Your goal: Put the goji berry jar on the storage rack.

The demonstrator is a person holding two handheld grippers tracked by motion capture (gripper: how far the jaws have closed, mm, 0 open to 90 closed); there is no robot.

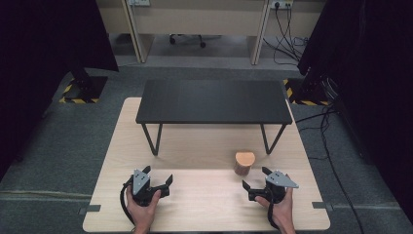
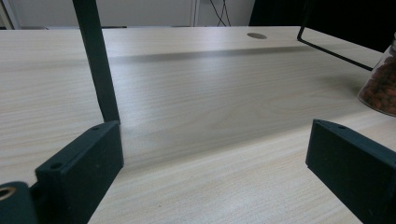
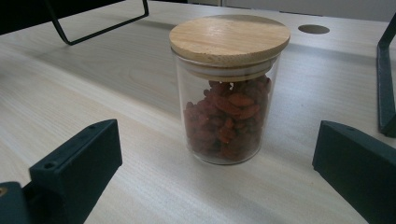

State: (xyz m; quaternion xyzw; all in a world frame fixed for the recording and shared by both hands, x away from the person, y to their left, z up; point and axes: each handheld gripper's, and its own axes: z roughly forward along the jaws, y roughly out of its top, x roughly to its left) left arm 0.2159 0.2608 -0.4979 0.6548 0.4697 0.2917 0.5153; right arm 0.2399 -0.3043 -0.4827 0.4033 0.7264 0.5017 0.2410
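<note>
On the pale wooden table (image 1: 195, 195), just ahead of the right gripper (image 3: 217, 186), stands a clear glass jar with a flat round wooden lid (image 3: 227, 88), about two-thirds full of dried red berries (image 3: 224, 123). It looks rigid, smooth, breakable and fairly light; the straight wall below the lid seems the safest hold. Both the right gripper and the left gripper (image 2: 215, 177) gape wide, empty.

Each bare hand (image 1: 142, 207) grips a black two-jaw gripper (image 1: 160, 181) topped by a grey three-cornered plate (image 1: 140, 178), with what looks like a black cable (image 1: 123, 204) looping off.
</note>
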